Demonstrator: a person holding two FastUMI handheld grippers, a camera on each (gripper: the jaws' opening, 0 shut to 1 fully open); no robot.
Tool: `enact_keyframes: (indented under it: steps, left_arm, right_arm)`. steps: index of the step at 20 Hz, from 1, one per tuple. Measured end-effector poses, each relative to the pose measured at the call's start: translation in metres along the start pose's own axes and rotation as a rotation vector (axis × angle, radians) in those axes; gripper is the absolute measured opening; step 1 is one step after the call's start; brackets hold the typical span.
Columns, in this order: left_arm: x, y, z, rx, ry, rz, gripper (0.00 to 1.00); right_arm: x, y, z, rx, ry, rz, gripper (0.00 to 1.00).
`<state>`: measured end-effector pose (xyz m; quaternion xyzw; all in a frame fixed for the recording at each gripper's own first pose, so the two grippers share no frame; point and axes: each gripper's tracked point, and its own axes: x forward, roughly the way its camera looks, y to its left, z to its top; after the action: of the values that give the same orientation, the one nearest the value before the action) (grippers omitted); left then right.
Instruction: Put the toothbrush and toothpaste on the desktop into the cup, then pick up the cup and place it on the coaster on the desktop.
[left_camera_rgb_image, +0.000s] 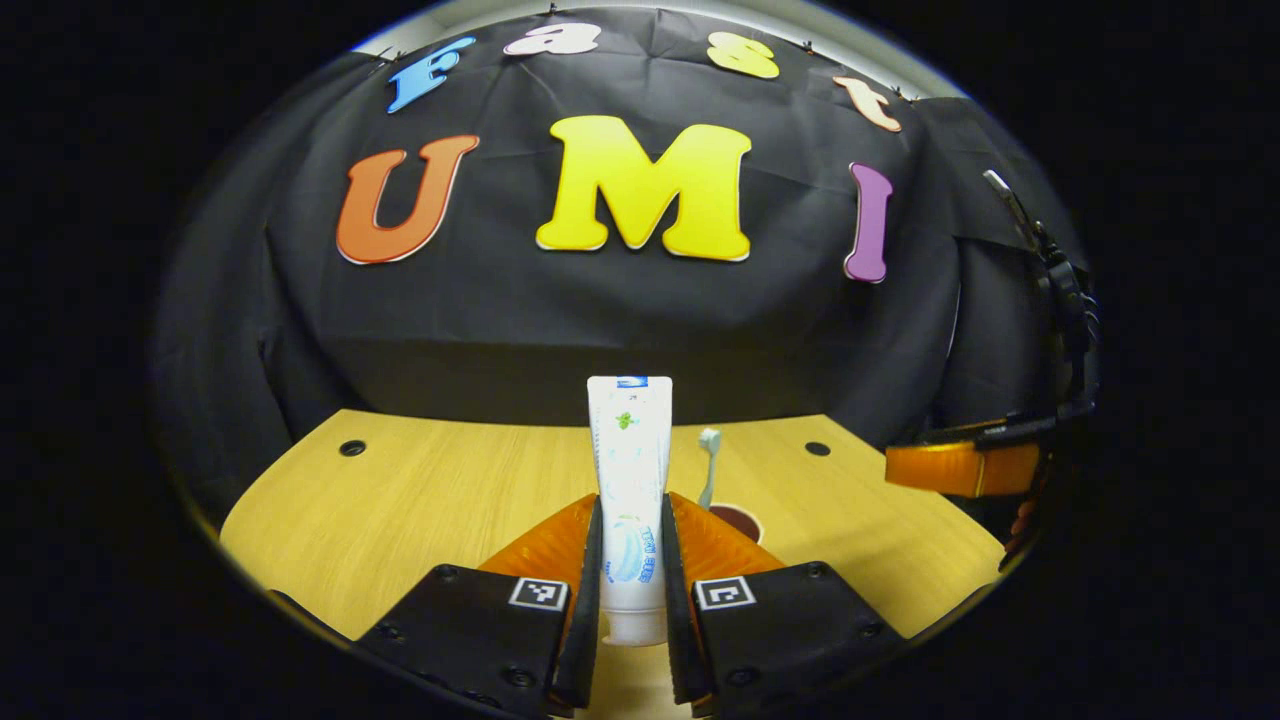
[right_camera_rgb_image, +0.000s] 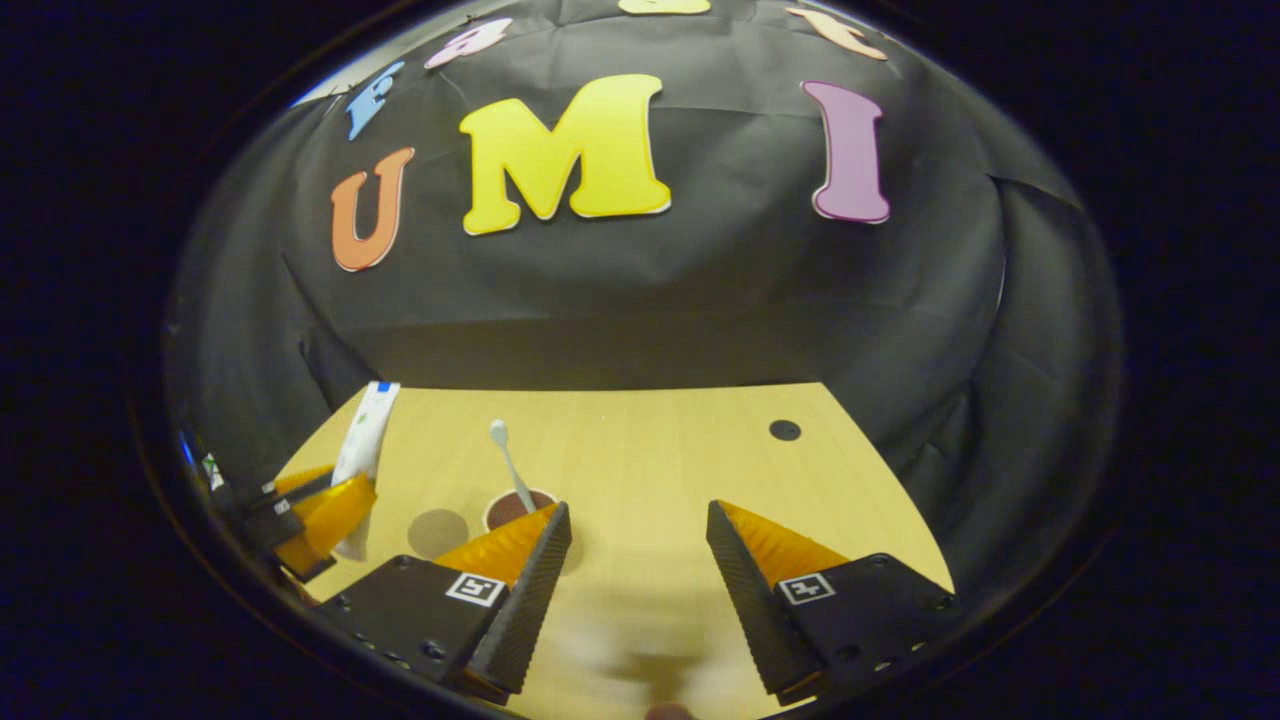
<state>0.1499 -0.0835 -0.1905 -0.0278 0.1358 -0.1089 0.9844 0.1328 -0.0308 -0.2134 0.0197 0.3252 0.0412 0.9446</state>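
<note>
A white toothpaste tube (left_camera_rgb_image: 630, 450) stands upright, cap down, with my left gripper (left_camera_rgb_image: 632, 500) shut on its lower half above the wooden desktop (left_camera_rgb_image: 420, 500). Just behind and to the right, a toothbrush (left_camera_rgb_image: 709, 462) leans head-up in a dark red cup (left_camera_rgb_image: 738, 520). In the right gripper view the cup (right_camera_rgb_image: 515, 508) with the toothbrush (right_camera_rgb_image: 508, 458) sits just past my left finger, and a round brown coaster (right_camera_rgb_image: 437, 532) lies to its left. My right gripper (right_camera_rgb_image: 640, 540) hangs open over bare wood. The left gripper (right_camera_rgb_image: 310, 515) holds the toothpaste (right_camera_rgb_image: 365, 430) at far left.
Small dark holes mark the desktop's back corners (left_camera_rgb_image: 352, 448) (left_camera_rgb_image: 817, 448) (right_camera_rgb_image: 785, 430). The black cloth wall rises right behind the desk. The right gripper (left_camera_rgb_image: 960, 465) hovers at the desk's right edge in the left gripper view.
</note>
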Motion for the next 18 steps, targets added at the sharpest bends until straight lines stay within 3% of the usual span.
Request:
enact_keyframes:
  steps: [6,11,14,18]
  left_arm:
    - [0.057,-0.044,0.006,-0.032,-0.146,-0.073,0.32]
    - [0.086,-0.052,0.000,0.047,-0.264,-0.059,0.32]
    - [0.096,-0.055,-0.009,0.060,-0.286,-0.057,0.32]
    - [0.101,-0.053,-0.023,0.064,-0.262,-0.038,0.33]
  right_arm:
    - [-0.019,-0.056,-0.038,-0.011,0.070,-0.075,0.86]
    - [-0.013,-0.077,-0.081,-0.018,0.141,-0.103,0.86]
    - [-0.015,-0.078,-0.106,-0.003,0.200,-0.095,0.86]
    - [-0.017,-0.076,-0.109,-0.010,0.209,-0.087,0.89]
